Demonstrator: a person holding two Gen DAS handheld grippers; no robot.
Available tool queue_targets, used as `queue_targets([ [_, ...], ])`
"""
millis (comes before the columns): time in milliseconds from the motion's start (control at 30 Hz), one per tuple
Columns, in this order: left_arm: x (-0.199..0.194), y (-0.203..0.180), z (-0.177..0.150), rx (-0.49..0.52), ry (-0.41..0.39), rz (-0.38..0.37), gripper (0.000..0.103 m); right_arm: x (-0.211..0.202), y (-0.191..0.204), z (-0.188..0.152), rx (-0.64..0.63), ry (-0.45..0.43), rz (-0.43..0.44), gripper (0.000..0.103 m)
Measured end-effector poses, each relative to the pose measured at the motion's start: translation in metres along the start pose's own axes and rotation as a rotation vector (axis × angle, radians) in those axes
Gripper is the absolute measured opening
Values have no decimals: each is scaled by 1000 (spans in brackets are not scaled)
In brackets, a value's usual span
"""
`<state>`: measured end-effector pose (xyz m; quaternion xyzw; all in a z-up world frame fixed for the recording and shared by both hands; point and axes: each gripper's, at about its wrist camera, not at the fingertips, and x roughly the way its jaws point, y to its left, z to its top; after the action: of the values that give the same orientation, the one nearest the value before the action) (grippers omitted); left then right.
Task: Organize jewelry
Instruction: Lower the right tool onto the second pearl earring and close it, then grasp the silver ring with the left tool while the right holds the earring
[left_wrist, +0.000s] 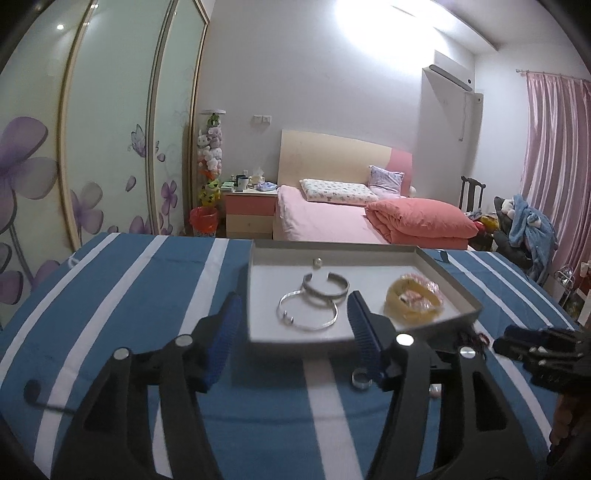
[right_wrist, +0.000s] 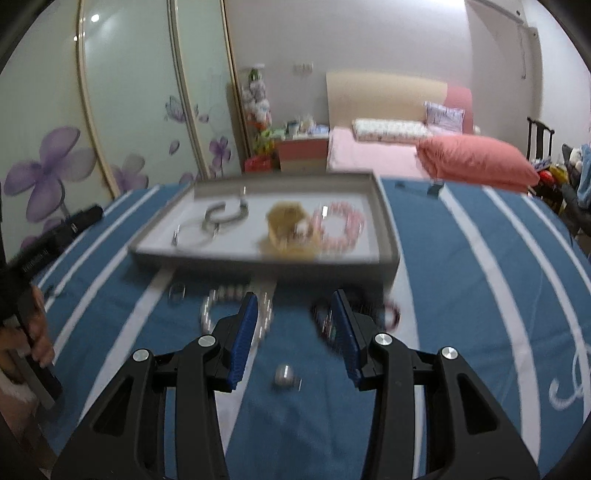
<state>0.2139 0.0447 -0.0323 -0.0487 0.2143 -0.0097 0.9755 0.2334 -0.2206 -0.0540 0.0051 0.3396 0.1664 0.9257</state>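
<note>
Right wrist view motion-blurred: loose bracelets on striped cloth (right_wrist: 461, 295) hard to make out, pale beaded one (right_wrist: 236, 310) and dark one (right_wrist: 354, 314) smeared; small silver ring (right_wrist: 284, 374) between fingers. Grey tray (left_wrist: 448, 273) holds two silver bangles (left_wrist: 317, 302), yellow bracelet (left_wrist: 412, 304), pink beaded bracelet (right_wrist: 338, 227), tiny stud (left_wrist: 317, 262). Left gripper (left_wrist: 295, 332) wide open, empty, straddling tray's near edge. Right gripper (right_wrist: 295, 332) wide open, holding nothing

One tray (right_wrist: 386, 236) at 12 o'clock. Inside: two silver bangles (left_wrist: 325, 286) (left_wrist: 308, 312), one amber bangle (right_wrist: 286, 229), one pink bead bracelet (right_wrist: 341, 225). On cloth at 6 o'clock: two bead bracelets (right_wrist: 236, 310) (right_wrist: 391, 314), two rings (right_wrist: 176, 293) (right_wrist: 284, 374).
</note>
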Motion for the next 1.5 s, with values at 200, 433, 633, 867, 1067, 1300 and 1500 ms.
queue_targets([
  [200, -24, 1, -12, 6, -5, 0, 71, 7, 5, -24, 14, 102, 16, 43],
  [433, -29, 0, -16, 7, 8, -7, 72, 22, 16, -33, -15, 188, -17, 37],
  [633, -28, -3, -17, 16, 19, -9, 73, 33, 16, -31, -11, 205, -42, 31],
  [867, -14, -15, -19, 45, 74, -28, 73, 31, 15, -33, -28, 206, -89, 16],
  [1067, 16, -38, -28, 133, 206, -43, 73, 23, 0, -36, 19, 194, -109, 16],
  [1300, 63, -60, -43, 185, 393, -49, 67, 23, -6, -36, 44, 188, -92, 16],
  [1500, 86, -68, -44, 183, 456, -36, 57, 23, -9, -35, 57, 186, -76, 16],
])
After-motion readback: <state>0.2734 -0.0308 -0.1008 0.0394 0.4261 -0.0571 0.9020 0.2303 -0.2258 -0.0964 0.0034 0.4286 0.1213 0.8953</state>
